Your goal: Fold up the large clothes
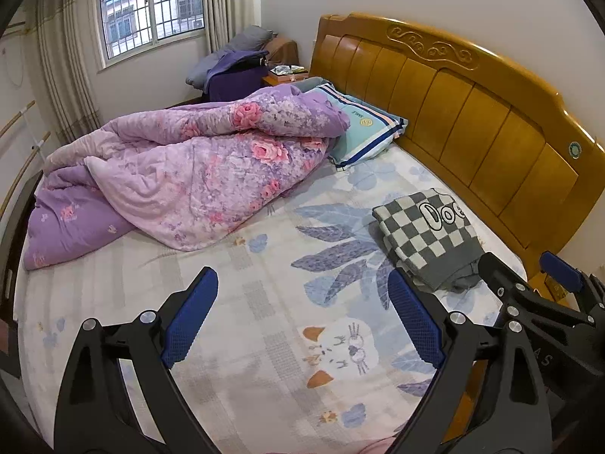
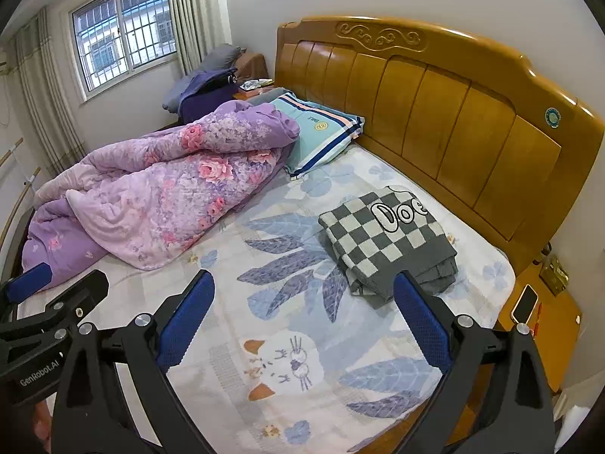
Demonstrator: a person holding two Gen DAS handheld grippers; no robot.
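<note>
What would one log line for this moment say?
left gripper: open, empty | right gripper: open, empty | checkered sweater: folded on bed | step: done or nearly

The folded sweater (image 2: pixel 385 242) is showing grey and white squares like a checkerboard. The blanket (image 2: pixel 151 196) is looking purple with pink roses, and the bed sheet (image 2: pixel 287 340) is showing blue leaves and a white cat. The headboard (image 2: pixel 435 106) is glowing orange-brown.

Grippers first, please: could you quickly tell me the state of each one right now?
Left gripper: open, holding nothing.
Right gripper: open, holding nothing.
</note>
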